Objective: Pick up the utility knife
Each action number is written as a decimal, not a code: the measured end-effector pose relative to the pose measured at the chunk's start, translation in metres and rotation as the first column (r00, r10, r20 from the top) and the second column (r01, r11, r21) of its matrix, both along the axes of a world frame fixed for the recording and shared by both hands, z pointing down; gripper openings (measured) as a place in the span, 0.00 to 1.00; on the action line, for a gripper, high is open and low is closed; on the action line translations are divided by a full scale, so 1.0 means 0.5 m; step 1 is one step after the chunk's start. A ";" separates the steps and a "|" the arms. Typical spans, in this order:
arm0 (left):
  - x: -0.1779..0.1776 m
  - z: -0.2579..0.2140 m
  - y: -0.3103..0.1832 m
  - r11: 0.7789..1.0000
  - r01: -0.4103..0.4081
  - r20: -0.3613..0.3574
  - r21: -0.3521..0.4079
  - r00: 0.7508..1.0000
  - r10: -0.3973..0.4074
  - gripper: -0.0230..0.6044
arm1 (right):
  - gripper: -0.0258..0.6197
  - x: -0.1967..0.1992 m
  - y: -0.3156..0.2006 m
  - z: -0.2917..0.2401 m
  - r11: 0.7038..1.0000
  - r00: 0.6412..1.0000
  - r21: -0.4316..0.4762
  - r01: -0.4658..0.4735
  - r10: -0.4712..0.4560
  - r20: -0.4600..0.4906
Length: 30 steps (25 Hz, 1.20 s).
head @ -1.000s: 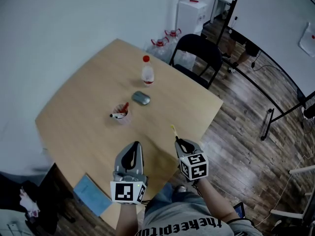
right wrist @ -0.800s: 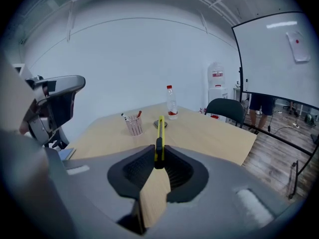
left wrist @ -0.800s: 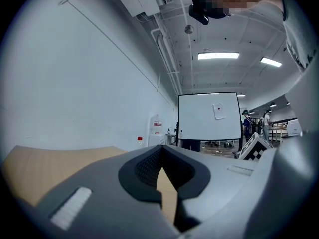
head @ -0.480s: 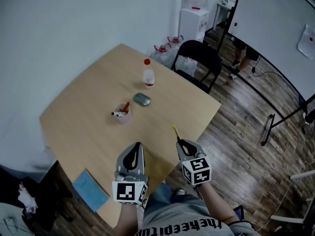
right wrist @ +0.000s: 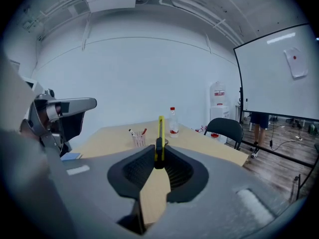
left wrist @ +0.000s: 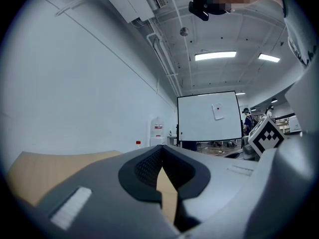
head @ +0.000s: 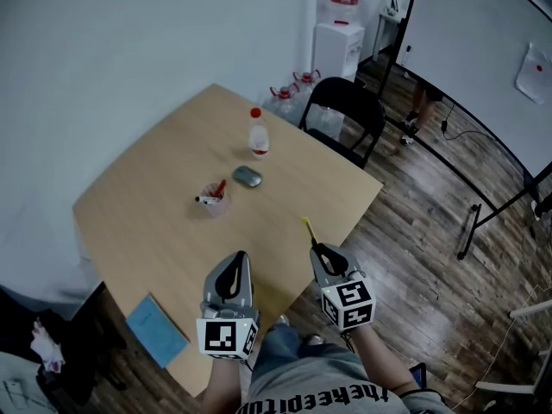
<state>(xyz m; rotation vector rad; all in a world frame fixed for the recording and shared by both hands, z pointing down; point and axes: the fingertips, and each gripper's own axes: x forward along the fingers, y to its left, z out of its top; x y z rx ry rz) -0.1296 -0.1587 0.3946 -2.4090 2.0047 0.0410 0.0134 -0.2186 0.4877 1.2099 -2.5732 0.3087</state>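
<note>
The right gripper (head: 321, 252), jaws clamped on the utility knife (head: 305, 226), has raised it higher above the table (head: 147, 205) near its 5 o'clock edge; pickup looks done. The left gripper (head: 237, 259) hangs closed, empty.

One utility knife (head: 307, 228), one bottle (head: 258, 134), one mouse (head: 247, 177), one pen cup (head: 213, 201), one blue notebook (head: 157, 329) and one chair (head: 348, 110) are counted; jugs (head: 282, 99) number two, perhaps three

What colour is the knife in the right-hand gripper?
The utility knife is yellow with a black part; the right gripper view shows it best.
</note>
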 end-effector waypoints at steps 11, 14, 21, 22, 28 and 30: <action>0.018 -0.005 0.027 1.000 0.006 0.006 0.017 1.000 -0.006 0.07 | 0.13 0.019 0.027 -0.072 0.996 0.998 0.089 0.026 -0.031 0.060; 0.021 -0.004 0.033 1.000 0.007 0.007 0.024 1.000 -0.007 0.07 | 0.13 0.025 0.033 -0.091 0.993 0.996 0.114 0.032 -0.041 0.079; 0.034 -0.011 0.047 1.000 0.013 0.010 0.028 1.000 -0.014 0.07 | 0.13 0.044 0.045 -0.128 0.984 0.992 0.172 0.040 -0.060 0.113; 0.035 -0.012 0.049 1.000 0.014 0.010 0.027 1.000 -0.015 0.07 | 0.13 0.045 0.047 -0.132 0.983 0.991 0.181 0.040 -0.061 0.115; 0.047 -0.014 0.058 0.999 0.018 0.012 0.027 1.000 -0.018 0.07 | 0.13 0.060 0.059 -0.156 0.971 0.989 0.237 0.037 -0.070 0.131; 0.051 -0.017 0.060 0.999 0.018 0.012 0.031 1.000 -0.019 0.07 | 0.13 0.065 0.062 -0.163 0.968 0.988 0.248 0.036 -0.072 0.137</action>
